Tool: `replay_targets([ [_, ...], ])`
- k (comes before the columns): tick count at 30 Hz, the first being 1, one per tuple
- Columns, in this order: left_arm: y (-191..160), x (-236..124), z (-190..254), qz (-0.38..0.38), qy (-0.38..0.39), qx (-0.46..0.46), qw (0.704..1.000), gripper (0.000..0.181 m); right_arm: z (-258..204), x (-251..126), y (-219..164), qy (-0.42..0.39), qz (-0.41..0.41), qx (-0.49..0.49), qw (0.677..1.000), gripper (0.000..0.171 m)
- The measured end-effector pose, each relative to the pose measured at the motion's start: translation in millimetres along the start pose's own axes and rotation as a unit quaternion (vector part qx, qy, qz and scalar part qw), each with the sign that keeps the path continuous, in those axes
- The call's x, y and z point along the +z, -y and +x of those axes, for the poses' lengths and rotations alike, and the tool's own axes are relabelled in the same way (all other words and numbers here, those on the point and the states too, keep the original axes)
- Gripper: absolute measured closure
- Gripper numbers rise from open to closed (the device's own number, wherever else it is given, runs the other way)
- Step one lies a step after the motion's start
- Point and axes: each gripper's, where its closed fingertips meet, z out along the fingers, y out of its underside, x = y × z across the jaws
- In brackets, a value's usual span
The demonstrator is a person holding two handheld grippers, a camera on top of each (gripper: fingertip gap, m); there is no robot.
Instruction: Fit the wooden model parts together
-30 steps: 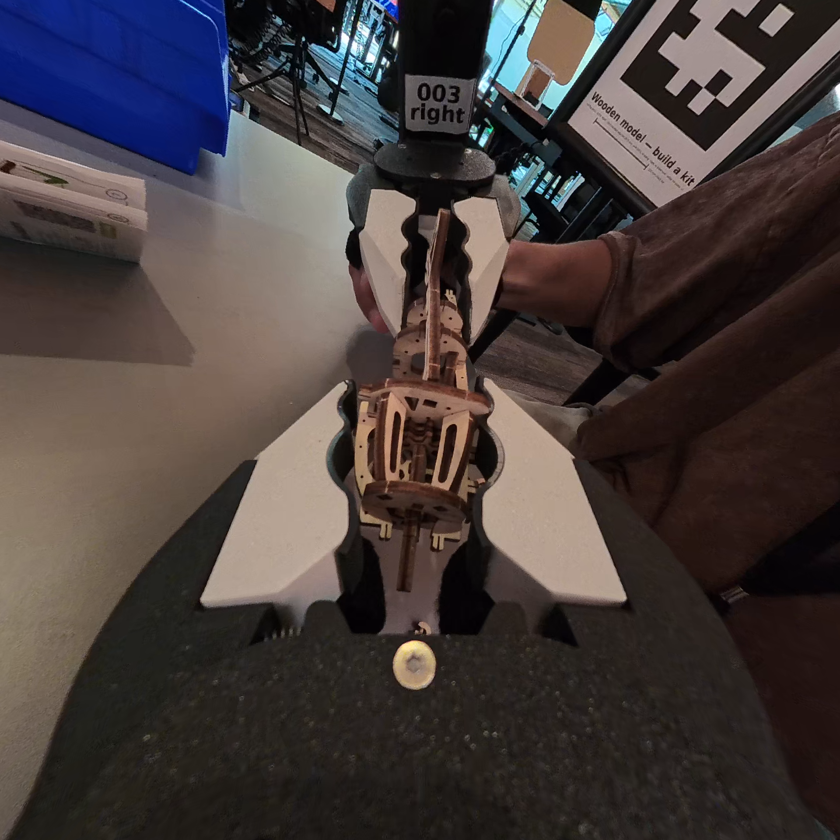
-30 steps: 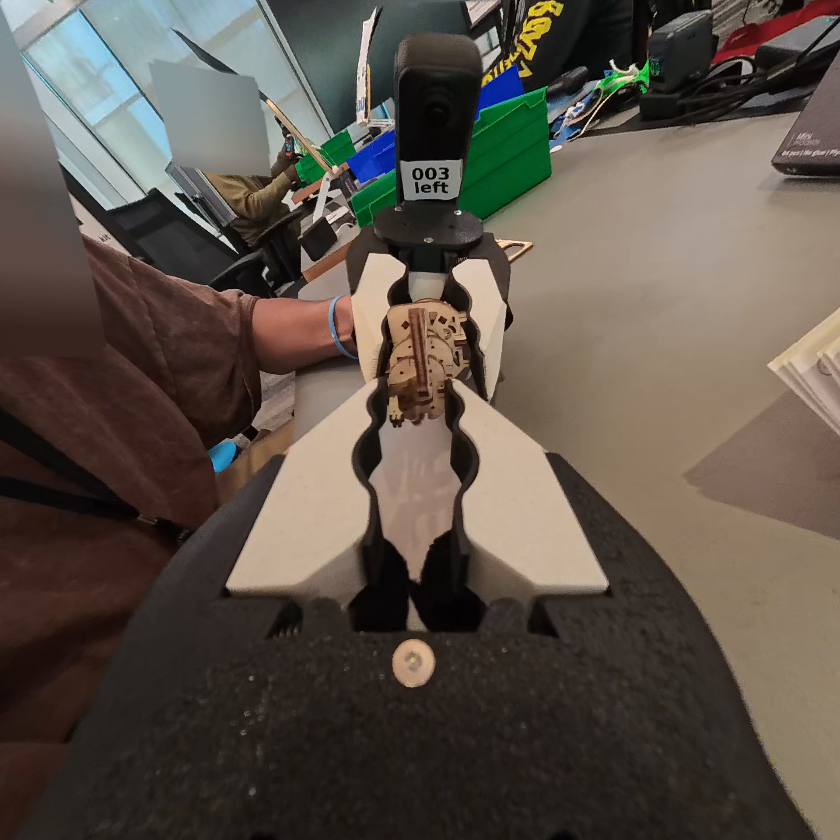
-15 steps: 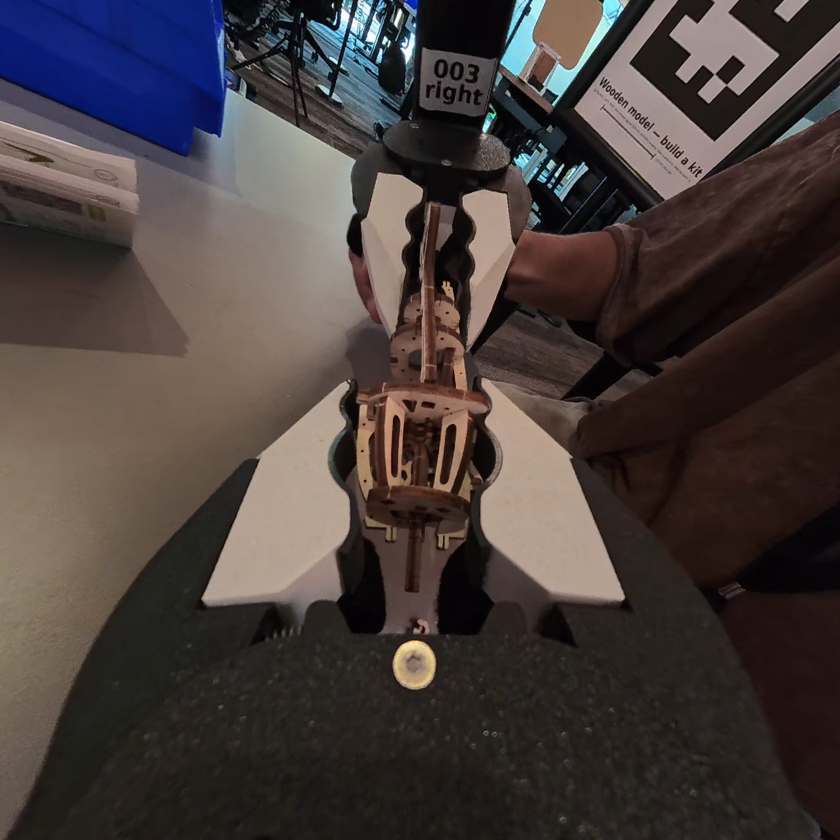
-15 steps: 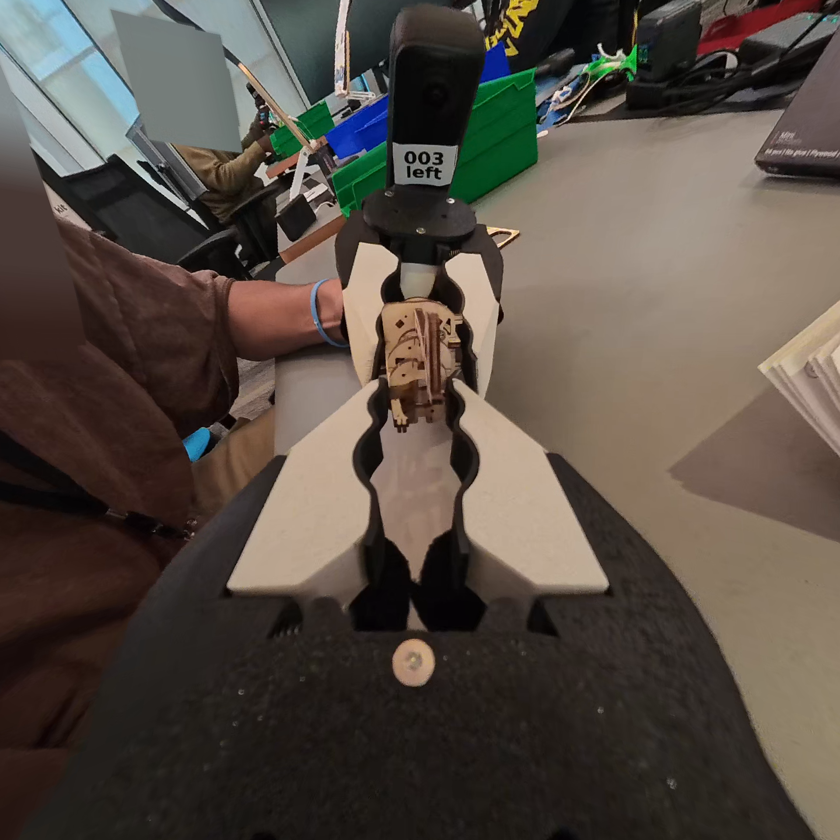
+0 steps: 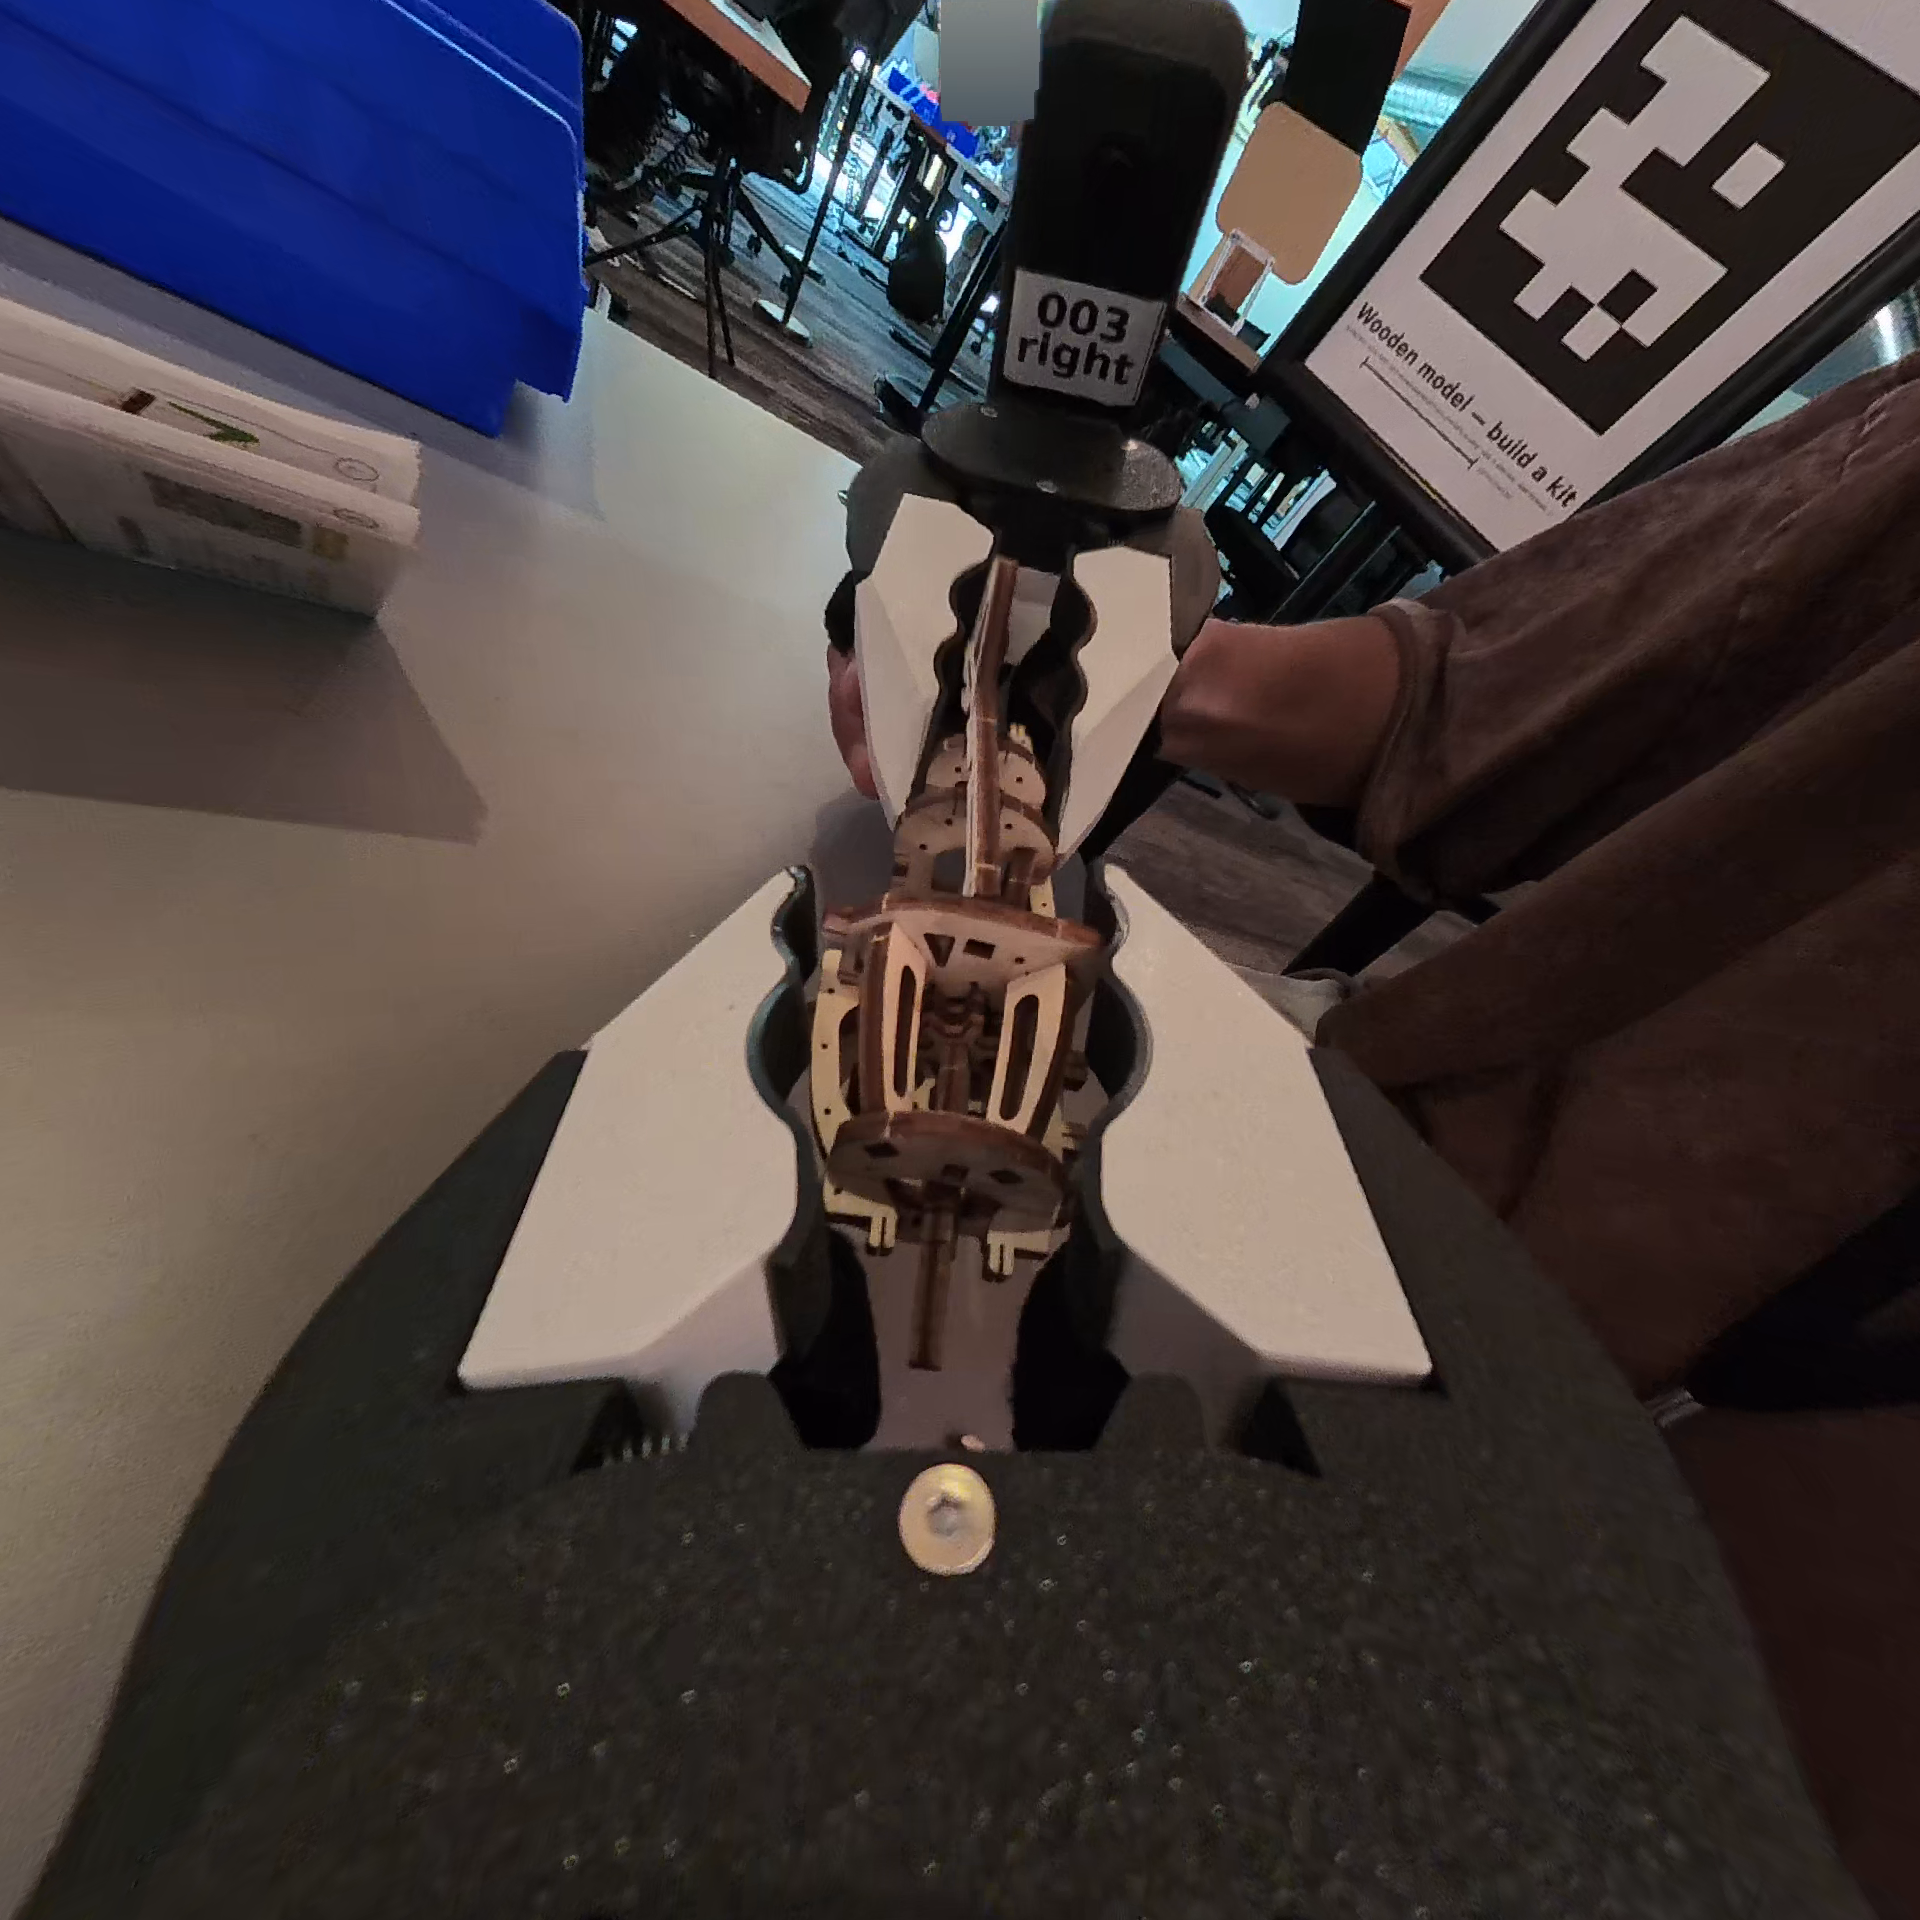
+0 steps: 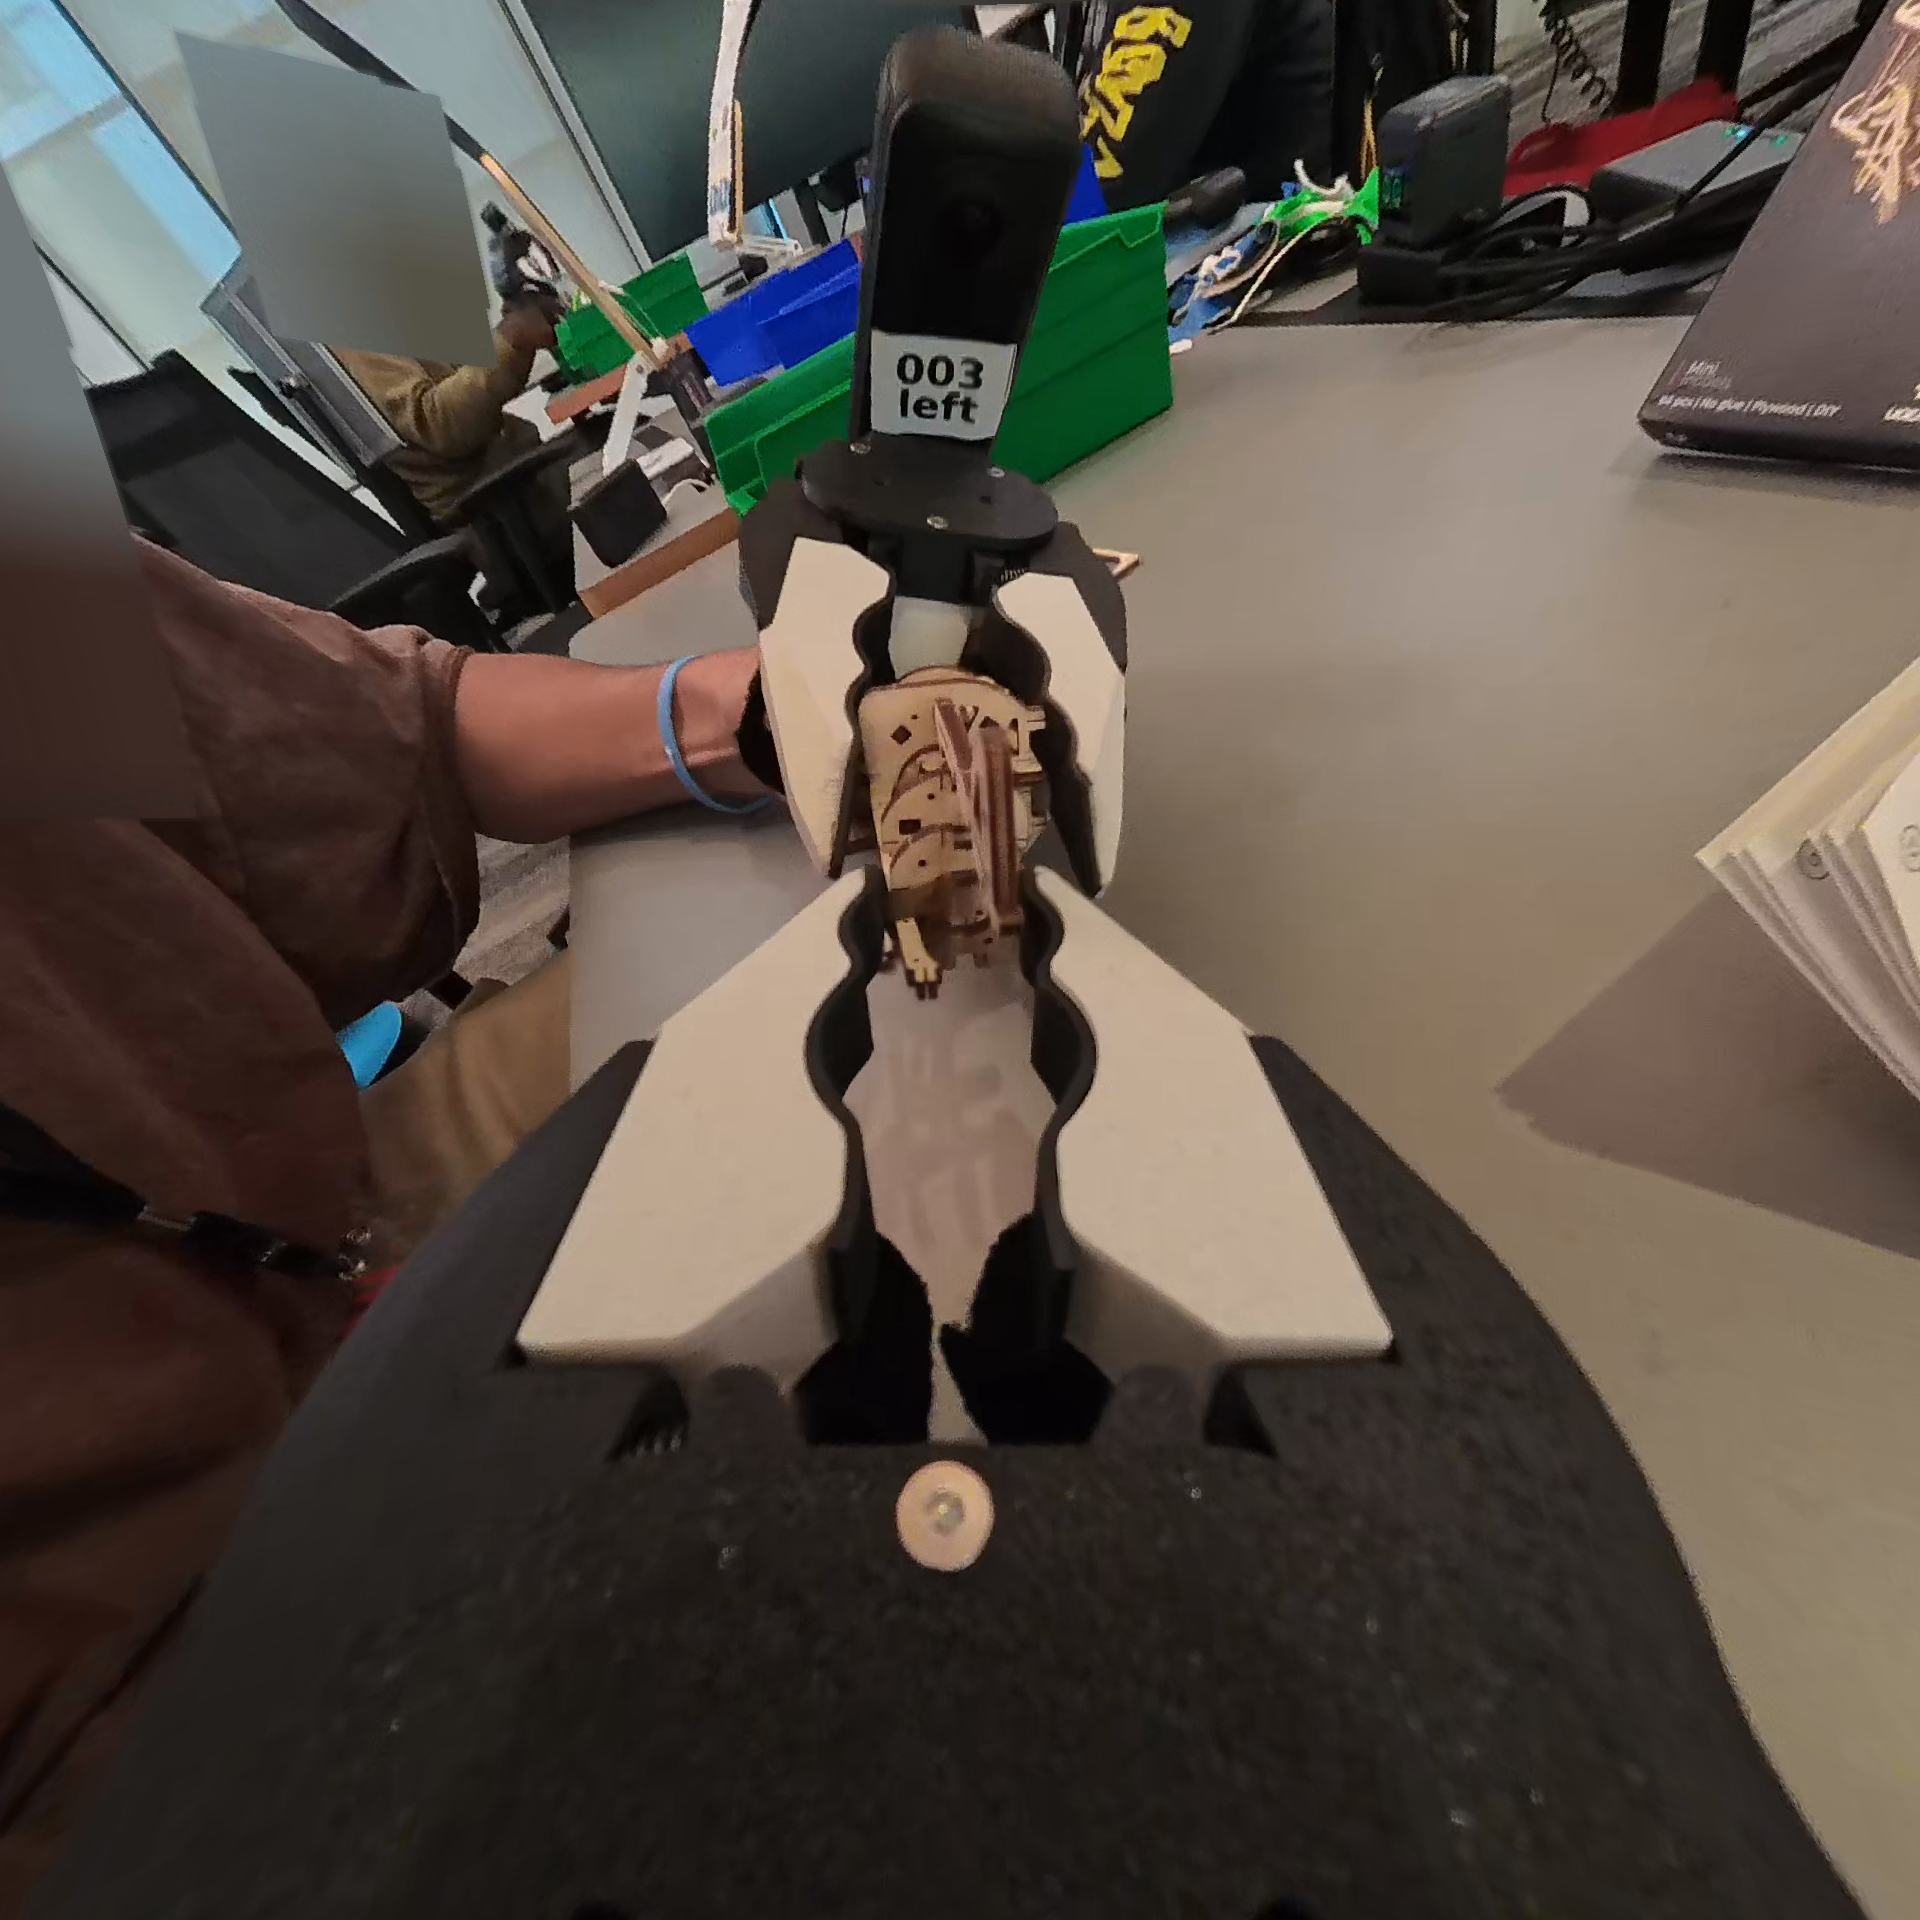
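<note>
My left gripper [image 5: 951, 894] is shut on a light wooden model [image 5: 956, 1039], a cage of slotted plates between two round discs with a thin axle pointing back at the camera. My right gripper [image 5: 987, 821] faces it tip to tip and is shut on a thin flat wooden part [image 5: 987, 727] held on edge, whose near end sits in the model's far end. In the right wrist view, my right gripper [image 6: 951, 894] meets the left gripper [image 6: 961, 868]. The model [image 6: 914, 790] and the flat part [image 6: 987, 821] sit between them.
Both grippers are held above the near edge of a grey table [image 6: 1351, 727]. A blue bin [image 5: 291, 187] and stacked booklets [image 5: 187, 488] lie to one side. Green bins [image 6: 1091, 312] and a dark box [image 6: 1818, 260] stand farther back. The person's forearm [image 5: 1278, 707] and a framed marker sign [image 5: 1558, 260] are close. Only a small space, under 4 cm, lies between the two pairs of fingers.
Both grippers have stayed tip to tip with the same holds. The right gripper has tilted slightly, and the model shows a little more of its flat face in the right wrist view.
</note>
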Motion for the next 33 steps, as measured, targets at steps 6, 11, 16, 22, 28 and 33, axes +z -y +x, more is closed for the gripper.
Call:
replay_targets([
  [6, 2.0, -7.0, -3.3, 0.003, -0.007, -0.009, 1.000, 0.132, 8.4, -9.6, 8.6, 0.006, 0.029, 0.051, 0.998, 0.147],
  [11, 1.9, -7.5, -4.7, 0.003, -0.009, -0.015, 1.000, 0.136, 10.0, -13.8, 9.3, 0.015, 0.048, 0.078, 0.996, 0.146],
  [16, -1.3, -4.4, -1.5, -0.007, -0.015, -0.013, 1.000, 0.136, 6.8, -3.4, 6.8, 0.025, 0.045, 0.091, 0.995, 0.129],
  [22, 5.3, -7.2, -2.9, 0.016, -0.006, -0.008, 1.000, 0.136, 6.2, 0.1, 0.7, 0.028, 0.036, 0.108, 0.993, 0.130],
  [28, 12.0, -9.5, 0.4, 0.041, -0.017, -0.006, 0.999, 0.136, 2.4, 4.8, -3.3, 0.037, 0.028, 0.118, 0.992, 0.133],
  [33, 13.3, -9.1, 0.6, 0.047, -0.015, -0.007, 0.999, 0.136, 1.6, 6.4, -1.6, 0.035, 0.036, 0.121, 0.991, 0.142],
])
